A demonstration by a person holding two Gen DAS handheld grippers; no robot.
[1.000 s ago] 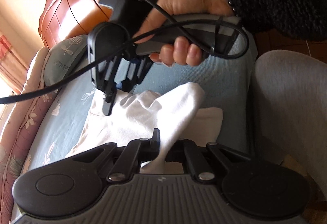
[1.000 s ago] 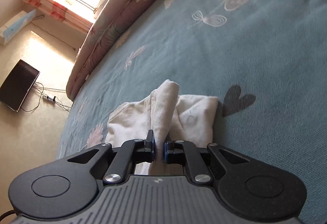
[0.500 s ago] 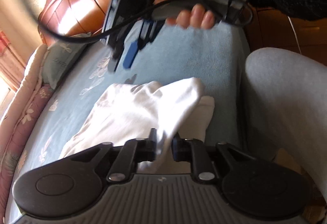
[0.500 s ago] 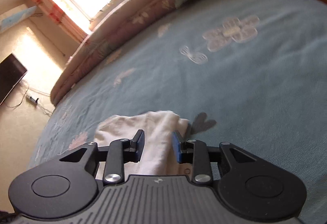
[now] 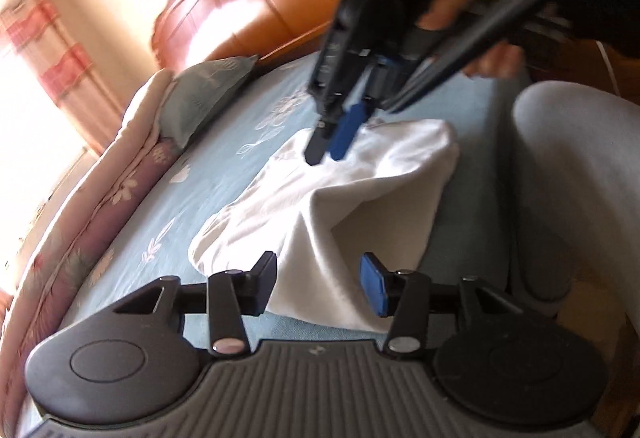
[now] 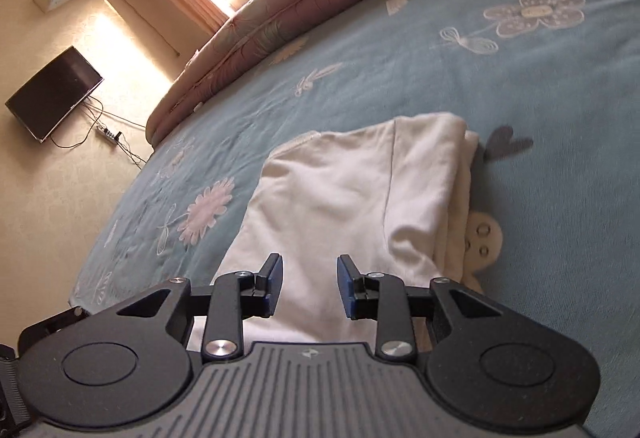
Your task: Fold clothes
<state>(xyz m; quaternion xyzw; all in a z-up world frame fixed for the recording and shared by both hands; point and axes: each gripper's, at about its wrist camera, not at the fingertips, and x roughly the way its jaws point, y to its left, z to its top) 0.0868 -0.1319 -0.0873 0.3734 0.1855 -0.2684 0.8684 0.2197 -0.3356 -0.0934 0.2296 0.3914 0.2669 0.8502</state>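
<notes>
**Hand-held grippers open over folded garment**

Left hand-held gripper [image 5: 320,284]: jaws spread wide, nothing held, white garment [image 5: 360,190] lying between and beyond them. Right hand-held gripper [image 6: 309,284]: jaws likewise apart, empty, poised above the same garment [image 6: 348,198]. Garment rests in a loose fold on the blue floral bed [image 6: 440,78], near a pillow [image 5: 200,98].

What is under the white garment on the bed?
The white garment lies on the blue flowered bedsheet. At its right edge a beige patch with small rings sticks out from beneath; whether it belongs to the garment or the sheet cannot be told. Anything else underneath is covered.
</notes>
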